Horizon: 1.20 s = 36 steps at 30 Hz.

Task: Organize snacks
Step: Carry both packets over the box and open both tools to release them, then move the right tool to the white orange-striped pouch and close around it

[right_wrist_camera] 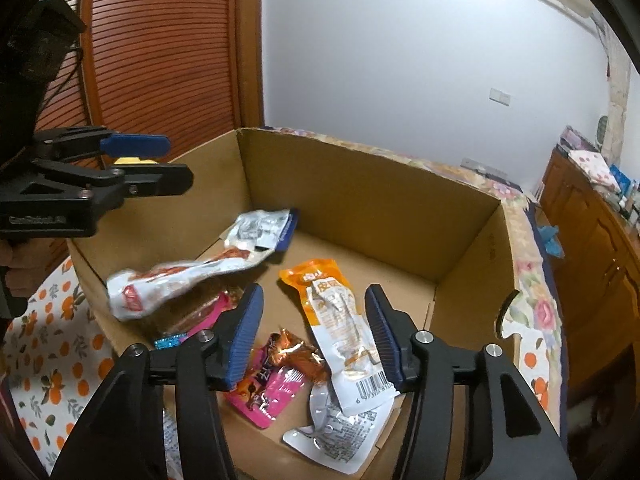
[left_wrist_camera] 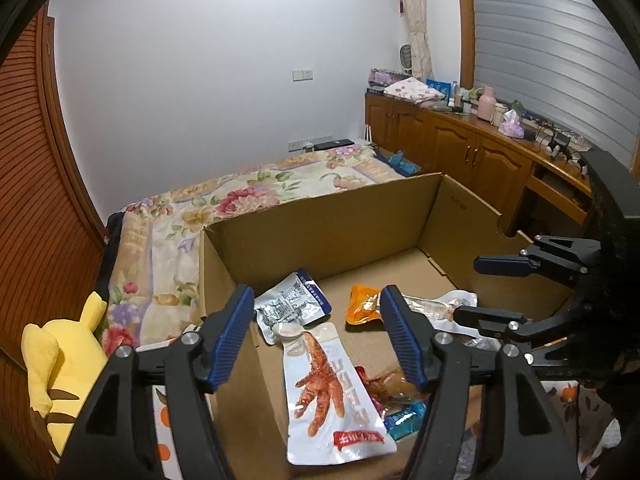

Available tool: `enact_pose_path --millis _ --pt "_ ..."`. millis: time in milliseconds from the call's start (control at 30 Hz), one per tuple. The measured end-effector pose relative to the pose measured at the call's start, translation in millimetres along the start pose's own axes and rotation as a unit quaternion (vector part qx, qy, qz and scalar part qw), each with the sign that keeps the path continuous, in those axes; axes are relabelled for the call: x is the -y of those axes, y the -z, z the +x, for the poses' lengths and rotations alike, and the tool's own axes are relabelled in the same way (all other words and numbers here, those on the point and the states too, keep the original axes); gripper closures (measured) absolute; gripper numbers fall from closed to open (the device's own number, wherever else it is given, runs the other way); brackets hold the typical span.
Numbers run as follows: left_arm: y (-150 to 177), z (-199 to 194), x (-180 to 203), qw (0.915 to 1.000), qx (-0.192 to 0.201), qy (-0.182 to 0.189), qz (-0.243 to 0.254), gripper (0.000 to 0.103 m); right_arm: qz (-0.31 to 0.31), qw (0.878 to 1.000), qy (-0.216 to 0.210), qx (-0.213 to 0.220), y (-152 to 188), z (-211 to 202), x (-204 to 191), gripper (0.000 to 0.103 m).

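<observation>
An open cardboard box (left_wrist_camera: 320,216) (right_wrist_camera: 360,184) holds several snack packets. A white chicken-foot packet (left_wrist_camera: 332,396) (right_wrist_camera: 172,284) lies near the box's left wall, with a silver packet (left_wrist_camera: 296,304) (right_wrist_camera: 264,228) behind it. An orange-and-white packet (right_wrist_camera: 336,312) (left_wrist_camera: 362,304), a pink packet (right_wrist_camera: 264,392) and another silver packet (right_wrist_camera: 340,436) lie in the middle and front. My left gripper (left_wrist_camera: 320,340) is open and empty above the chicken-foot packet. My right gripper (right_wrist_camera: 314,336) is open and empty above the orange packet; it also shows in the left wrist view (left_wrist_camera: 480,288).
The box stands on a cloth with an orange-fruit print (right_wrist_camera: 52,340). A flowered bed (left_wrist_camera: 240,200) lies behind it. A yellow plush toy (left_wrist_camera: 60,364) sits at the left. Wooden cabinets (left_wrist_camera: 460,144) with clutter run along the right wall.
</observation>
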State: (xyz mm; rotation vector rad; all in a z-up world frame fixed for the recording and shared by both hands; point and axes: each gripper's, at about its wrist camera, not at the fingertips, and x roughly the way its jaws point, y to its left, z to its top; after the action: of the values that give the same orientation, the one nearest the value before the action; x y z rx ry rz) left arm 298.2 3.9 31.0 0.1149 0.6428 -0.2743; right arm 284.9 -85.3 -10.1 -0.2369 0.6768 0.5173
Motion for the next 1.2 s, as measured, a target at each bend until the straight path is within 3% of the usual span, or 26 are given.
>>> enact_pose_path --millis 633,933,1200 --pt "47 -77 18 0.9991 0.04 0.015 0.0 0.028 -0.012 0.999 -0.023 0.048 20 -80 -46 0.043" --pt "86 -80 20 0.9995 0.02 0.016 -0.016 0.028 -0.028 0.998 -0.048 0.023 49 -84 -77 0.042" --pt "121 -66 20 0.999 -0.014 0.022 -0.035 0.028 -0.036 0.997 -0.06 -0.032 78 -45 -90 0.042"
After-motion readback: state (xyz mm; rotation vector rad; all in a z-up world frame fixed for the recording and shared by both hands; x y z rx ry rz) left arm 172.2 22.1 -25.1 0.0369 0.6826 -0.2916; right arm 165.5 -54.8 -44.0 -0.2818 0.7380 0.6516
